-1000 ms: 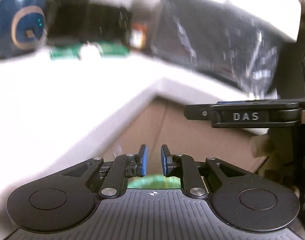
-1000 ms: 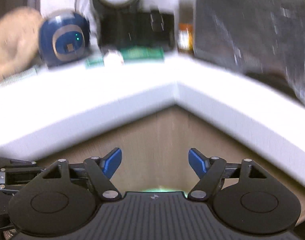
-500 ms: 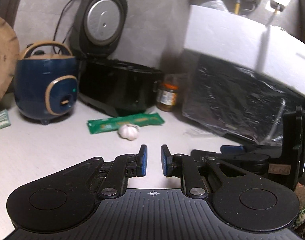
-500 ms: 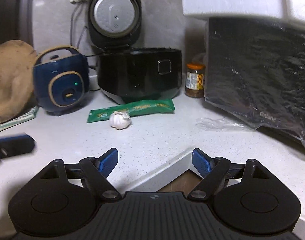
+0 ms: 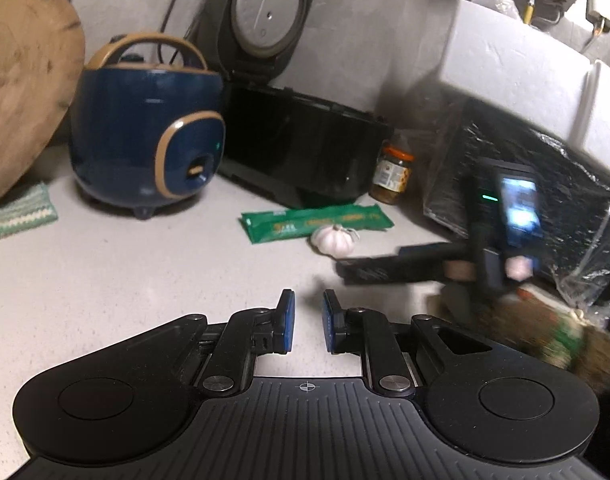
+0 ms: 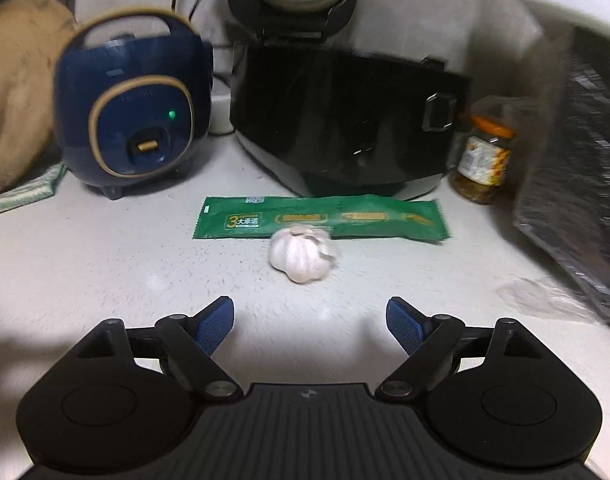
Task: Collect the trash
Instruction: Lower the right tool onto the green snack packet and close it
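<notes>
A long green snack wrapper (image 6: 321,220) lies flat on the white counter in front of the black cooker, also seen in the left wrist view (image 5: 317,222). A garlic bulb (image 6: 301,252) rests against its near edge. A crumpled clear plastic film (image 6: 545,296) lies to the right by the wrapped appliance. My right gripper (image 6: 308,304) hovers just short of the garlic; its jaws are opening wide with nothing between them. Its blurred fingers (image 5: 385,268) show in the left wrist view. My left gripper (image 5: 307,300) hangs over bare counter, jaws a narrow gap apart and empty.
A blue rice cooker (image 6: 133,112) and a black cooker (image 6: 337,120) with raised lid stand at the back. An orange-lidded jar (image 6: 485,160) sits beside a black plastic-wrapped appliance (image 6: 585,160). A wooden board (image 5: 21,72) and green cloth (image 5: 17,212) are at the left.
Both views rose from below the counter's edge to above it. The right gripper moved forward toward the garlic and wrapper and its jaws spread wider. The left jaws kept their narrow gap.
</notes>
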